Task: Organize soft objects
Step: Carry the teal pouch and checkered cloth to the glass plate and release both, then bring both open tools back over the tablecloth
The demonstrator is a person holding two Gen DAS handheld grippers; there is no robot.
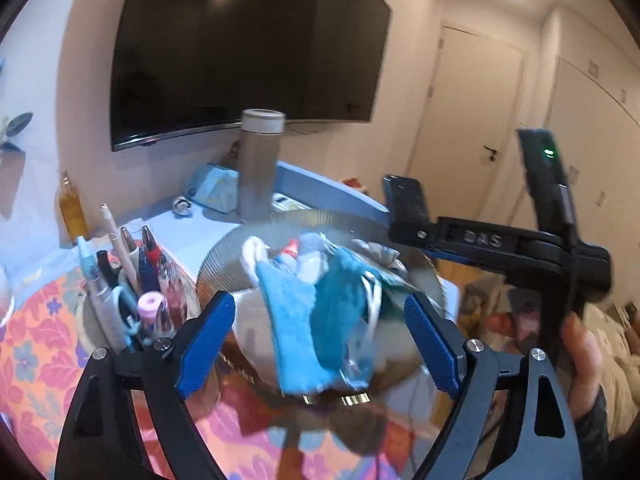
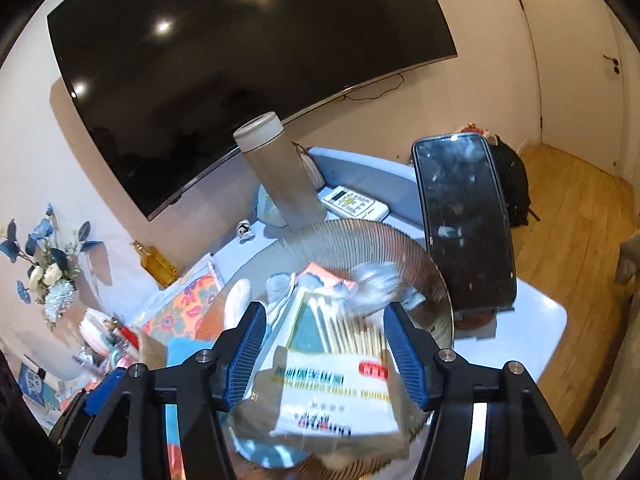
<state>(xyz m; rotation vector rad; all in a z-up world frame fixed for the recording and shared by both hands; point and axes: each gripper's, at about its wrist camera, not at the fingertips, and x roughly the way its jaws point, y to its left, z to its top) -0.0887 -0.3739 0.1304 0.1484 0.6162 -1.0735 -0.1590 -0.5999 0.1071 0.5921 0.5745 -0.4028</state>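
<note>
Left claw [image 1: 320, 320] stands wide, its blue pads clear of the light blue cloth [image 1: 294, 320] and teal cloth [image 1: 340, 312] that hang blurred between them, over the ribbed glass bowl [image 1: 224, 256]. Right claw [image 2: 325, 346] is also parted, and the packet of cotton swabs [image 2: 332, 376] sits between its pads with a gap on each side, above the same bowl's rim [image 2: 360, 236], where small grey and white soft items [image 2: 376, 280] lie. Just left of the bowl stands a pen cup [image 1: 132, 292]; behind it rises a grey flask [image 2: 280, 176], with a remote [image 2: 354, 202] beside that. A phone [image 2: 464, 220] on a stand rises at the bowl's right on the bench [image 2: 536, 332]. Both claws tilt downward; a hand [image 1: 580, 356] grips the right one's handle.
</note>
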